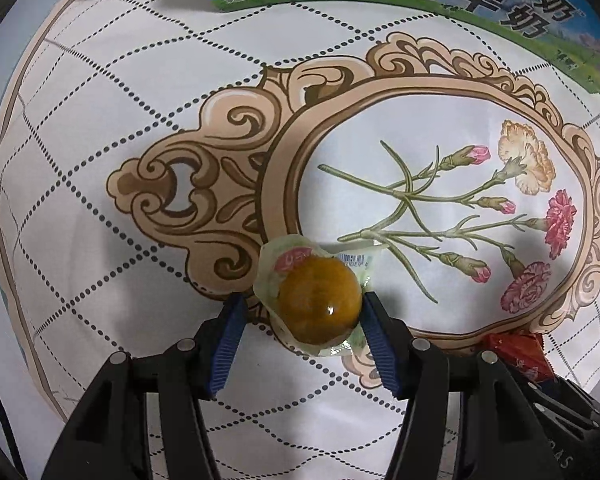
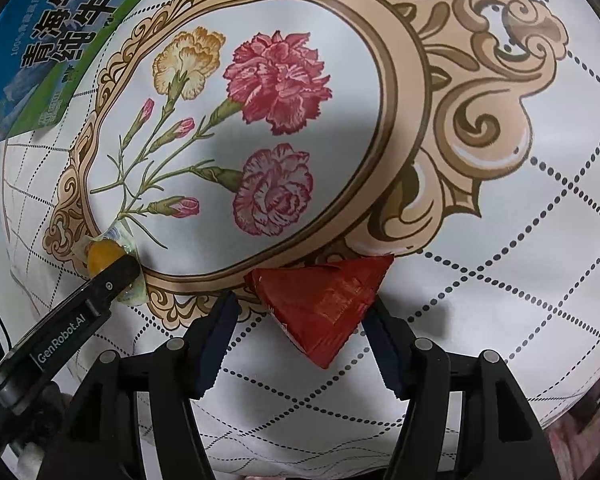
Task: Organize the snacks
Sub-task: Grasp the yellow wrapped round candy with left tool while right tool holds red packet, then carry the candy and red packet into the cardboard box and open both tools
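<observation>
Lying directly between the parted pads of the left gripper (image 1: 302,316), the jelly cup (image 1: 319,304) is straddled ungripped, while the red packet (image 2: 324,304) is likewise bracketed by the open right gripper (image 2: 300,312).

A: What sits between the right gripper (image 2: 300,312) fingers?
B: A red triangular packet (image 2: 324,300) on the flowered cloth (image 2: 500,240) covering the desk. The pads stand apart on either side of it, not visibly pressing.
A: And to the left?
B: The left gripper (image 2: 118,276) over an amber jelly cup (image 2: 100,258); a milk carton (image 2: 40,52) lies top left.
</observation>
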`<state>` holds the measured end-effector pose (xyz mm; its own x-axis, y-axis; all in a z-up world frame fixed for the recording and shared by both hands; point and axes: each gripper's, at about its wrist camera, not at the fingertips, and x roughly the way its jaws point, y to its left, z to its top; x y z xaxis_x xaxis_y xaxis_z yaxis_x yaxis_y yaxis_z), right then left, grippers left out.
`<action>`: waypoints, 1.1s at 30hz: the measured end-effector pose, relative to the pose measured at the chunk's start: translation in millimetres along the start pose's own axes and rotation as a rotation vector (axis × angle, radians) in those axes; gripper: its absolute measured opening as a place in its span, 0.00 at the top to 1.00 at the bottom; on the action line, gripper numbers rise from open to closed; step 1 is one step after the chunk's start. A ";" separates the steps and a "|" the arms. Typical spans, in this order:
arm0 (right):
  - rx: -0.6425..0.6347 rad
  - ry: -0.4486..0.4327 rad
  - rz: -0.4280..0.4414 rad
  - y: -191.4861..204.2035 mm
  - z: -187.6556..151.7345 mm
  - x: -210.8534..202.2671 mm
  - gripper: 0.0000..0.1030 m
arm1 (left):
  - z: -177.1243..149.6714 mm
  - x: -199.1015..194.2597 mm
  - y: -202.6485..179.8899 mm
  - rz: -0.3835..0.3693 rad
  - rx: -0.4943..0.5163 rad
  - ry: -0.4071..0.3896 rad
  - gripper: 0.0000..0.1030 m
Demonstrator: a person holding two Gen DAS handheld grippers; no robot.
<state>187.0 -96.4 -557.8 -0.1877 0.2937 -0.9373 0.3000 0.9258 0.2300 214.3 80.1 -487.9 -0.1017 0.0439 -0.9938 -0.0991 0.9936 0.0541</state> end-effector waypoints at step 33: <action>-0.157 -0.326 0.176 33.6 23.0 -182.7 0.57 | 38.8 -179.7 -15.6 -0.208 -0.008 -0.289 0.60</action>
<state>252.9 -124.5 -384.8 0.1683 0.3836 -0.9080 0.1502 0.9004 0.4083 272.6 60.7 -313.9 0.2053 -0.1304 -0.9700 -0.0964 0.9836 -0.1526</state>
